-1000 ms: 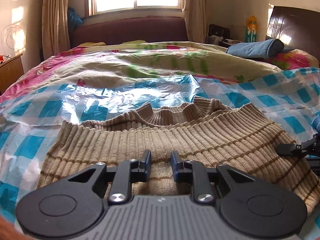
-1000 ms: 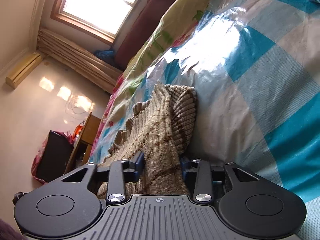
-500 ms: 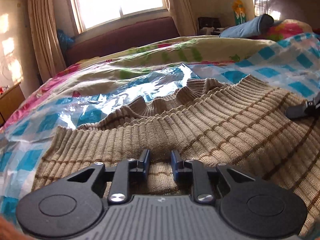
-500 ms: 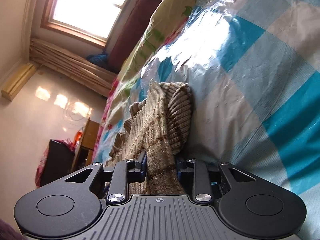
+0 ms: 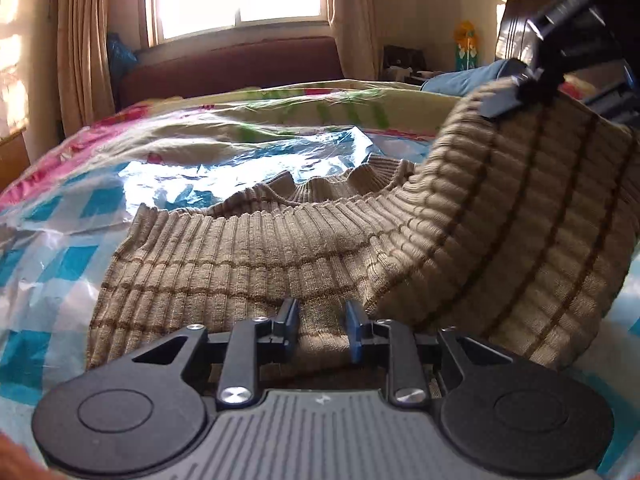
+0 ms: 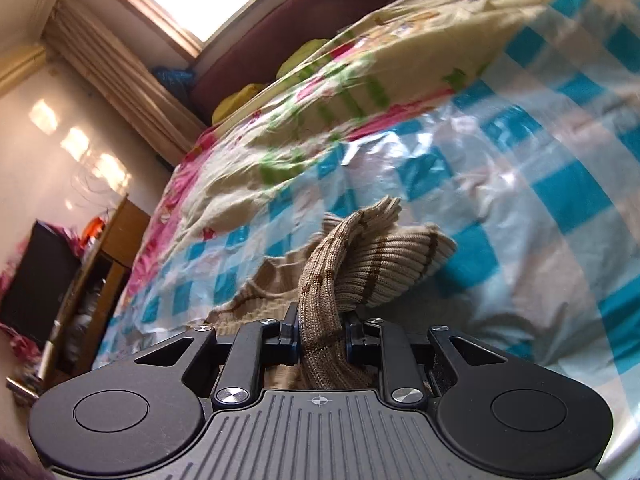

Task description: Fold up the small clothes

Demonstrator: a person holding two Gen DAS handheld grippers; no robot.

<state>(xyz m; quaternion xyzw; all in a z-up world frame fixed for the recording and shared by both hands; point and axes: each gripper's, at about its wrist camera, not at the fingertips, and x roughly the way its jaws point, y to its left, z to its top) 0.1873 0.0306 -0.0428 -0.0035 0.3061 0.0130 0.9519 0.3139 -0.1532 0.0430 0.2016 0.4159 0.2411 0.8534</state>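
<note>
A tan ribbed sweater with thin brown stripes lies on a blue-checked plastic sheet over the bed, neck towards the window. My left gripper sits at the near hem, its jaws opening a little, with the hem filling the gap from pad to pad. My right gripper hangs at the upper right and holds the sweater's right side up off the sheet. In the right wrist view that gripper is closing on a bunched fold of the sweater, which stands up between the pads.
A flowered quilt covers the far half of the bed, up to a dark red headboard under the window. A blue pillow lies at the far right. A wooden cabinet and a dark box stand beside the bed.
My right gripper has risen and swung inward with the sweater's right side, which now hangs up off the sheet. The left gripper shifted slightly at the hem.
</note>
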